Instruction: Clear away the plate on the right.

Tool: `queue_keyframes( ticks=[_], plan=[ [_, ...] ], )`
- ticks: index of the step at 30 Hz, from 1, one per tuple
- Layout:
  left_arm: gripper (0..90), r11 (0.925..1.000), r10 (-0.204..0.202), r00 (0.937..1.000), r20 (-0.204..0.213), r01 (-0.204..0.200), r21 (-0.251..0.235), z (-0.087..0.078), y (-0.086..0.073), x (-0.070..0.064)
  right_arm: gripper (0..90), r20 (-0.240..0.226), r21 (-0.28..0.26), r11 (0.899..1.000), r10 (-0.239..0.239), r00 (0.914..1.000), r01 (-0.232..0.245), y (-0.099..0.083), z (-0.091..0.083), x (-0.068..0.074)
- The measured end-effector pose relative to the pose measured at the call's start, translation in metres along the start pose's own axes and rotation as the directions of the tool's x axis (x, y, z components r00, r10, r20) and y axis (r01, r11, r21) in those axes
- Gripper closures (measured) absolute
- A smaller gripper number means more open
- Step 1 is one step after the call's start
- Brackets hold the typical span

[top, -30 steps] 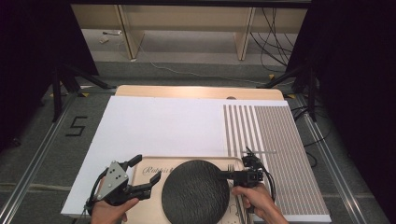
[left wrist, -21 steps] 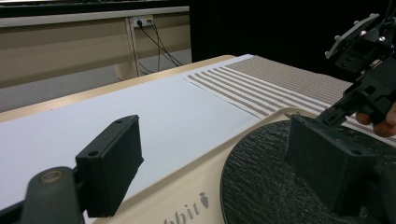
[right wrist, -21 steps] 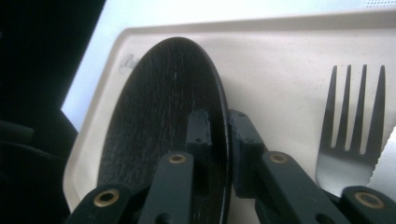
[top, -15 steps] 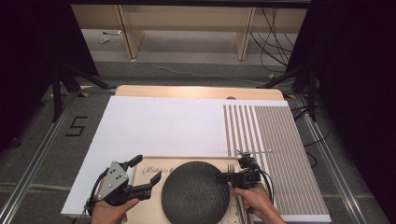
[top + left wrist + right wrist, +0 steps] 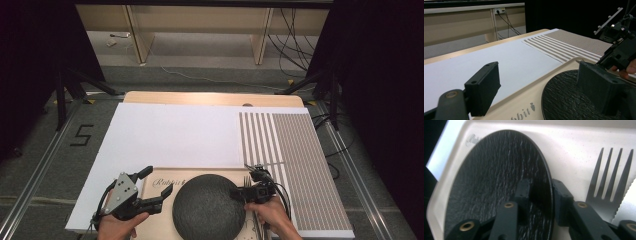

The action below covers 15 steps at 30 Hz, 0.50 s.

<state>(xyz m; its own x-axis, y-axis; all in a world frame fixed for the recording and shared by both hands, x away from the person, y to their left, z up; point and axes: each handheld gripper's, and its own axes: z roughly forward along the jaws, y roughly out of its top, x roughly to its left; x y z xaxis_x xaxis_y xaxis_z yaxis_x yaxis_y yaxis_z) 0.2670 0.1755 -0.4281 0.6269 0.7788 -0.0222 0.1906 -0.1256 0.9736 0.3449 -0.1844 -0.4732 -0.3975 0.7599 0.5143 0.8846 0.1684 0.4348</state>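
Note:
A round black textured plate (image 5: pixel 207 210) lies on a beige tray (image 5: pixel 200 173) printed with "Rabbit" at the table's near edge. My right gripper (image 5: pixel 236 193) is shut on the plate's right rim; in the right gripper view (image 5: pixel 541 192) one jaw lies over the plate (image 5: pixel 499 180) and the other outside its edge. A dark fork (image 5: pixel 610 177) and a serrated knife (image 5: pixel 627 202) lie on the tray (image 5: pixel 574 152) just right of the plate. My left gripper (image 5: pixel 159 181) stands open beside the plate's left edge, its jaws wide apart (image 5: pixel 541 90) with the plate (image 5: pixel 569 100) below the right jaw.
A white sheet (image 5: pixel 175 135) covers most of the table, with a brown-and-white striped mat (image 5: pixel 300 160) on the right. A wooden shelf unit (image 5: pixel 200 30) and cables (image 5: pixel 295 35) stand on the floor beyond the far edge.
My right gripper has shifted slightly left and toward me along the plate's right rim. The left gripper has stayed where it was, open.

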Motion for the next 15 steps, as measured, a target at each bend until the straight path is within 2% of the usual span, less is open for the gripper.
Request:
queue_keyframes(
  ticks=[3,5,7,12,15],
  plan=[
    [18.2,1.0000,0.001,1.0000,0.001,-0.001,0.001,0.000,0.000,-0.001,63.3,0.030,0.008,0.999,-0.039,0.9988,0.039,0.000,0.002,0.002],
    [18.2,1.0000,0.001,1.0000,0.001,-0.001,0.002,0.000,0.000,-0.001,59.2,0.027,0.004,0.999,-0.038,0.9989,0.038,0.001,-0.001,0.004],
    [18.2,1.0000,0.002,1.0000,0.000,-0.002,0.002,0.000,0.000,-0.001,57.6,0.059,-0.020,0.997,-0.078,0.9952,0.079,0.001,-0.004,0.006],
    [18.2,1.0000,0.003,1.0000,0.002,-0.003,0.004,0.001,0.000,-0.001,53.0,0.066,-0.032,0.997,-0.071,0.9952,0.074,0.003,-0.009,0.006],
    [18.2,1.0000,-0.001,1.0000,0.000,0.001,0.003,0.001,0.000,0.000,50.7,0.070,-0.047,0.994,-0.095,0.9930,0.099,0.005,-0.012,0.008]
  ],
)
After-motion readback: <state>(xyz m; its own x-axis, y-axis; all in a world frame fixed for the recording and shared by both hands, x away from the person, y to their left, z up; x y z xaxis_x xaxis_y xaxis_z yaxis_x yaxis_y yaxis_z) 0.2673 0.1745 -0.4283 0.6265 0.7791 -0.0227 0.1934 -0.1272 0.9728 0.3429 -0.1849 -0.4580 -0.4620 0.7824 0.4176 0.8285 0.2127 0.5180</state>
